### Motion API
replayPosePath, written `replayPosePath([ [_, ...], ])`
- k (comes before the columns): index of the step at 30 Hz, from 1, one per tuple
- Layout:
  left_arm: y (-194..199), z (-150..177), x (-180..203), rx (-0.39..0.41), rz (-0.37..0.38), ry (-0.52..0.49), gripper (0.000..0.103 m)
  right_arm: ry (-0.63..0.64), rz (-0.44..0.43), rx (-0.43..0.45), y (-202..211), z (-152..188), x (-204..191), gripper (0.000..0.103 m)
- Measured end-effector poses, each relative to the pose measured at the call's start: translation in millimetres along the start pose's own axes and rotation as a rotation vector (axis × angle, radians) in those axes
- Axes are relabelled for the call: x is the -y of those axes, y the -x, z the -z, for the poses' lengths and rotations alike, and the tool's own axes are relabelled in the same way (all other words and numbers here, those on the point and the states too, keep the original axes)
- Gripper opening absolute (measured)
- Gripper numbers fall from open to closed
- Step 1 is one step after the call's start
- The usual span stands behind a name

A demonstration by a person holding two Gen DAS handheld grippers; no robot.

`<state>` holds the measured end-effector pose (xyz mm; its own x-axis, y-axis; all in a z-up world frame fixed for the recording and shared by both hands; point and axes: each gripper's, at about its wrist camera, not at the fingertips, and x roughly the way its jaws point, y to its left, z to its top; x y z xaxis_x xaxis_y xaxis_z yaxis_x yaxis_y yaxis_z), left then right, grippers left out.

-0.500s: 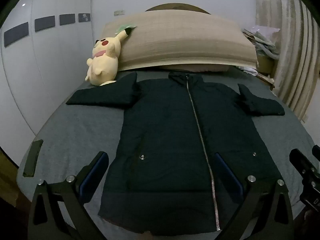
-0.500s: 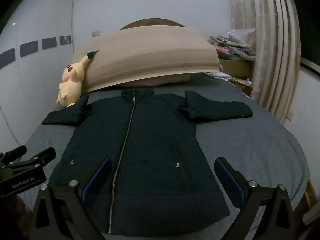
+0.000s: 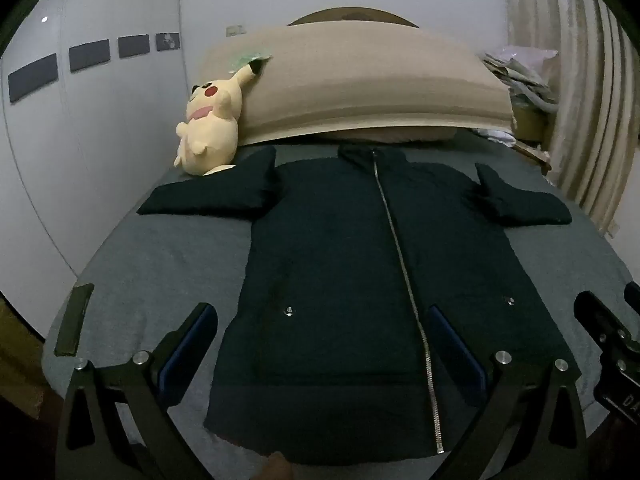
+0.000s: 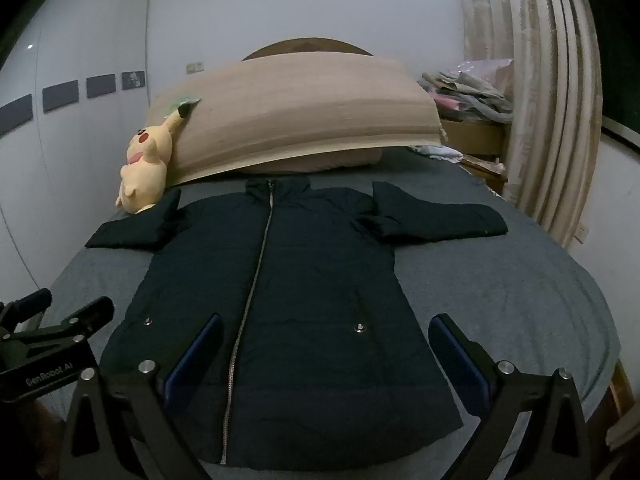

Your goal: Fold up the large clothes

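A dark zipped jacket [image 3: 360, 264] lies flat, front up, on the grey bed [image 3: 160, 264], collar toward the headboard and both sleeves spread sideways. It also shows in the right wrist view [image 4: 288, 292]. My left gripper [image 3: 320, 344] is open and empty, hovering over the jacket's lower left part near the hem. My right gripper [image 4: 324, 348] is open and empty over the lower right part. Each gripper shows at the edge of the other's view: the right one [image 3: 612, 340] and the left one [image 4: 48, 328].
A yellow plush toy [image 3: 212, 128] leans on the large beige pillow [image 3: 360, 84] at the head of the bed. A dark flat remote-like object [image 3: 74, 320] lies near the bed's left edge. Curtains [image 4: 552, 100] and piled clothes [image 4: 468, 88] are at right.
Both views have shifted only slightly; the jacket and grippers are as they were.
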<state>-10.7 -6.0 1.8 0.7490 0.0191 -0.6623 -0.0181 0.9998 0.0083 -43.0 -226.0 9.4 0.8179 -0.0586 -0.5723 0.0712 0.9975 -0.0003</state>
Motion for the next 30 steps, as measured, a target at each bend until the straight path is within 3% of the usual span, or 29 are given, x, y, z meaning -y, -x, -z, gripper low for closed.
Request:
replayPosePath([
  [30,2.5,1.3,-2.8,0.01,0.002,0.005,0.103,0.013,-0.001,-0.006,2.3,1.2,-11.9,0.103],
])
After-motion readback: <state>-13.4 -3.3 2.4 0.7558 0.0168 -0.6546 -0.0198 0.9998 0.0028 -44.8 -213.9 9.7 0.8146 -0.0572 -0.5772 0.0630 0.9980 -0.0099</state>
